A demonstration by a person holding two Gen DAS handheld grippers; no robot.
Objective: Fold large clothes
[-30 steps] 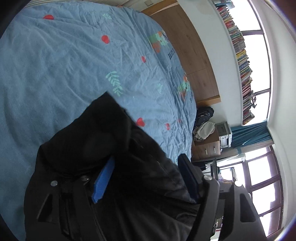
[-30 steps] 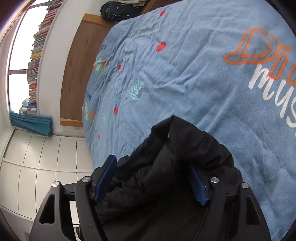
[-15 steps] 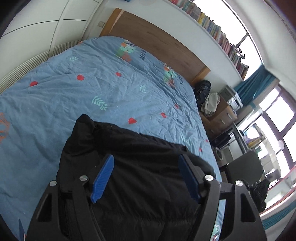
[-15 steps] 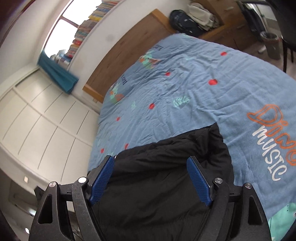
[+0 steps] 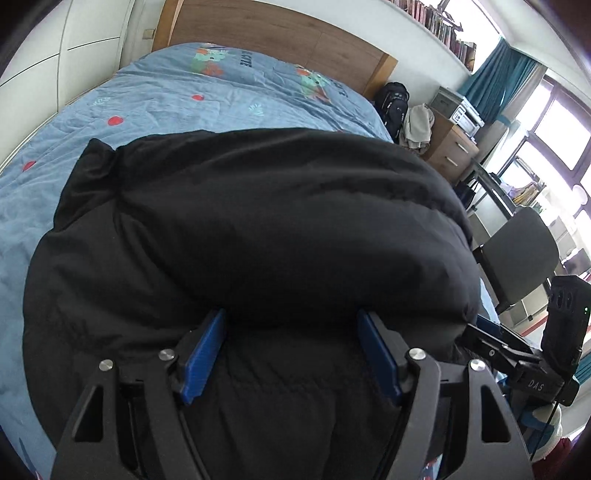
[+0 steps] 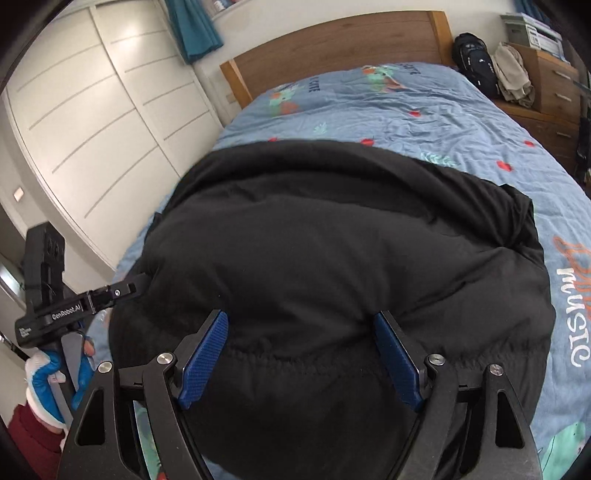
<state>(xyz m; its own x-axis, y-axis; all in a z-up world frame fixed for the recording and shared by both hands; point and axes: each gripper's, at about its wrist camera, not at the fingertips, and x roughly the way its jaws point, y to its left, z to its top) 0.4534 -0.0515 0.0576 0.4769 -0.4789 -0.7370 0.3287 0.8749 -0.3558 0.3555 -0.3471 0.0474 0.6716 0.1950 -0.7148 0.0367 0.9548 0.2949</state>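
Vs 0.5 s ago: both cameras have tilted level and the black puffer jacket (image 5: 258,229) now fills far more of each view; a second ago both grippers had bunched fabric between the pads, now the jacket lies settled on the bed.

Left gripper (image 5: 291,332): jaws spread wide, blue pads (image 5: 205,354) apart, tips against a puffy fold of the jacket, nothing clamped. Right gripper (image 6: 301,334): also wide, textured blue pads (image 6: 397,360) resting on the jacket surface, no pinch visible.

Jacket: matte black, quilted and padded, soft rounded bulges with stitched seams; folded into a thick bundle, occupying centre to 6 o'clock in both views. One corner sticks out flat at 10 o'clock in the left view.

It sits on a blue duvet (image 6: 424,110), wrinkled cotton look, printed with red spots, green leaves and "MUSIC" lettering at 3 o'clock in the right view. Wooden headboard (image 5: 280,33) at 12 o'clock. White panelled wardrobe (image 6: 92,110) at 10 o'clock in the right view. Black backpack (image 5: 393,105) beside the bed at 1 o'clock, next to a wooden dresser (image 5: 448,147).

Left hand (image 6: 55,380) in a blue-white glove grips its handle at 8 o'clock in the right view.
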